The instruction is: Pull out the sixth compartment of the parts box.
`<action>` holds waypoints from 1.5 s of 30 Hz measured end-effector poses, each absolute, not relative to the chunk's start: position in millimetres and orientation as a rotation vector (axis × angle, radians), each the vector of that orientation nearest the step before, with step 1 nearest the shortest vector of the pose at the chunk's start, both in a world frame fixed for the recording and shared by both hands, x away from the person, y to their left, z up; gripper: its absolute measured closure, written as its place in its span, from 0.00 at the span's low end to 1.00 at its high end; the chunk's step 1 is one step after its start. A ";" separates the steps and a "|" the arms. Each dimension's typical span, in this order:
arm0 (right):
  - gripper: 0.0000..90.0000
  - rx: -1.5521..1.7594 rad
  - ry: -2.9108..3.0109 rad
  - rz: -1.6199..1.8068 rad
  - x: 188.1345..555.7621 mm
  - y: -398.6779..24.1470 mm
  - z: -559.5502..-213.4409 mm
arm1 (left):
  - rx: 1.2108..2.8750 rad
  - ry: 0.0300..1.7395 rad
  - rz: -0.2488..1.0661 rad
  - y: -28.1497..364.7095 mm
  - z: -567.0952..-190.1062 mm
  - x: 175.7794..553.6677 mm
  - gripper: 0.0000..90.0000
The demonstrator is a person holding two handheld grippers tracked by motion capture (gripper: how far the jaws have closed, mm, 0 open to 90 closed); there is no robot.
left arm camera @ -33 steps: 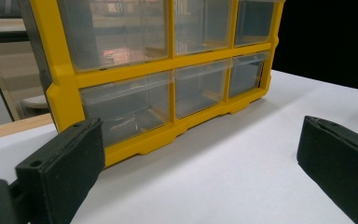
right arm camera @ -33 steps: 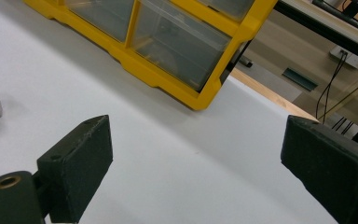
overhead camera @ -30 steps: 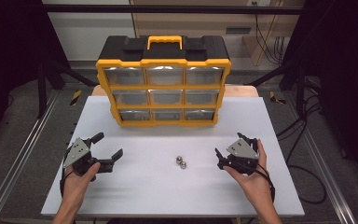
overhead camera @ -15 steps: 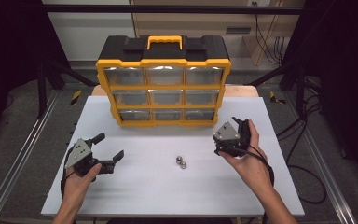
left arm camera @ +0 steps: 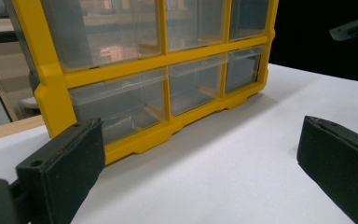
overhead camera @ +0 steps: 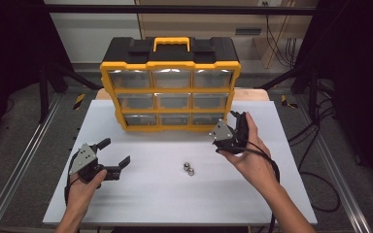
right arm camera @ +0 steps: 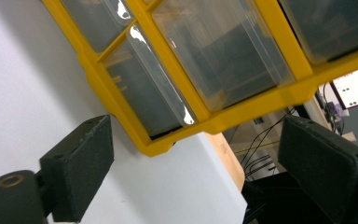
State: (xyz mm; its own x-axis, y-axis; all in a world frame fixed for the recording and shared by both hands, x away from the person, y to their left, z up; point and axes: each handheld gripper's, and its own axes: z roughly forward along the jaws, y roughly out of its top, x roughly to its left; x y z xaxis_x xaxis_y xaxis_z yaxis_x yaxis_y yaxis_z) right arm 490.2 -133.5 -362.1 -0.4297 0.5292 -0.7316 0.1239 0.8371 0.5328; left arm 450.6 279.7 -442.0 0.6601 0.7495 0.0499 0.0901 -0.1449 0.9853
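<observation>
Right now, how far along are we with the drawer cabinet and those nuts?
Early stage. Done: nothing visibly; all drawers of the yellow cabinet look shut, and the two metal nuts lie loose on the table. In hand: the right gripper, jaws open and empty, is at the cabinet's lower right corner. The left gripper rests open. Left: open a drawer, probably stow the nuts.

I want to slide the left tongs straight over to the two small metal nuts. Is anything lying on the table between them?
No. In the high view the white table is bare between the left tongs and the nuts.
</observation>
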 end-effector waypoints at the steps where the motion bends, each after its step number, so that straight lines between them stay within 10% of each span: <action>1: 0.13 0.488 1.995 0.502 491.4 -130.8 -361.4 | 1.633 0.696 0.664 280.6 -441.3 449.9 0.01; 45: 0.11 0.332 1.942 0.309 522.3 -92.0 -347.8 | 1.663 0.677 0.661 276.1 -442.7 449.4 0.01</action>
